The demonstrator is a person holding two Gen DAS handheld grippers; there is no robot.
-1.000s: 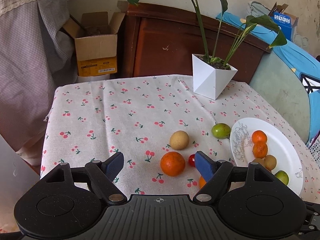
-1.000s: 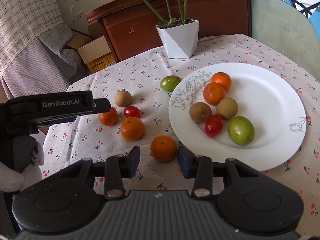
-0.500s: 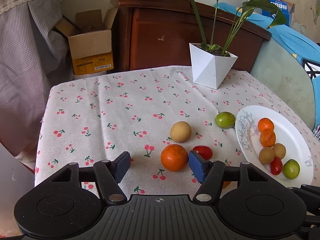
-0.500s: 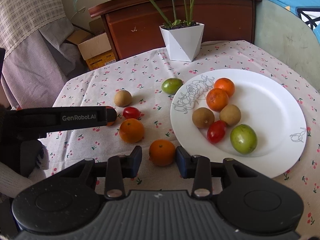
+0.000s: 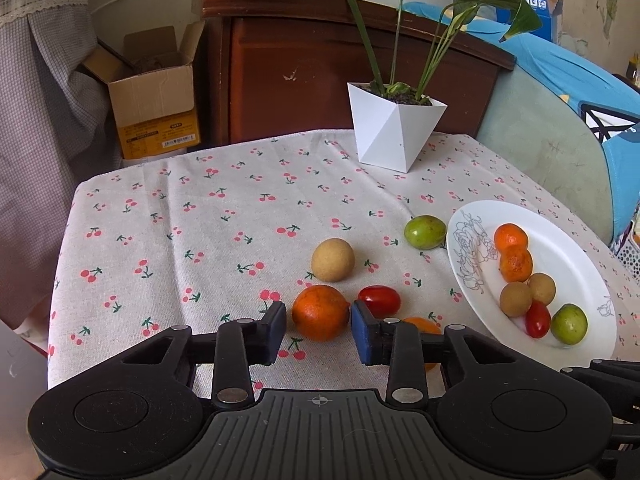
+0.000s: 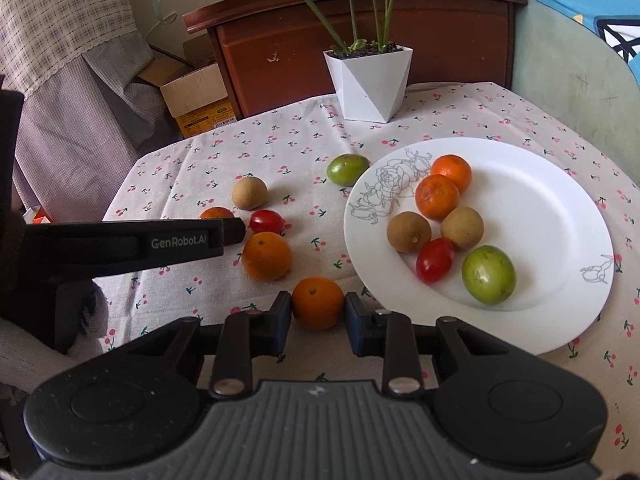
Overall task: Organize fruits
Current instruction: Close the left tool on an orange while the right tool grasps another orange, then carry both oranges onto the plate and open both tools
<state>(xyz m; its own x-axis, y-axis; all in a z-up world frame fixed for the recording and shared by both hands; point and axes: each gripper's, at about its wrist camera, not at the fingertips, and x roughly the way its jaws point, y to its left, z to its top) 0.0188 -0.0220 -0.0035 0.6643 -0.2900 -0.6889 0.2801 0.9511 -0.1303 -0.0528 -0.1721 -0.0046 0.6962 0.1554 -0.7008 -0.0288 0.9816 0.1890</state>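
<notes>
The table [image 5: 168, 216], under a cherry-print cloth, is lying mostly bare on its left and far side, leaving wide room there, and its left edge is dropping off toward a checked curtain [image 5: 44, 92]. A dark wooden cabinet [image 5: 304, 76] is standing behind the far edge, with an open cardboard box [image 5: 154, 100] beside it. A white faceted plant pot [image 5: 394, 130] is sitting near the far edge.

The white plate [image 6: 556, 216] is filling the right side, holding two tangerines, two brown longans, a cherry tomato and a green fruit. Loose on the cloth to its left are a green fruit [image 6: 347, 168], a longan [image 6: 249, 193] and a cherry tomato [image 6: 266, 221].

The left gripper [image 5: 319, 334] is reaching over the near edge, jaws closing around a bright, dimpled tangerine [image 5: 320, 312] that is sitting between them, a thin gap showing on the left side. A second ago these jaws were standing far wider, well clear of the fruit.

The right gripper [image 6: 318, 318] is closing its jaws on a small tangerine [image 6: 318, 303] just beside the plate's near-left rim, both pads meeting its sides; earlier they were a little wider. Another tangerine [image 6: 266, 256] is resting between the two grippers.
</notes>
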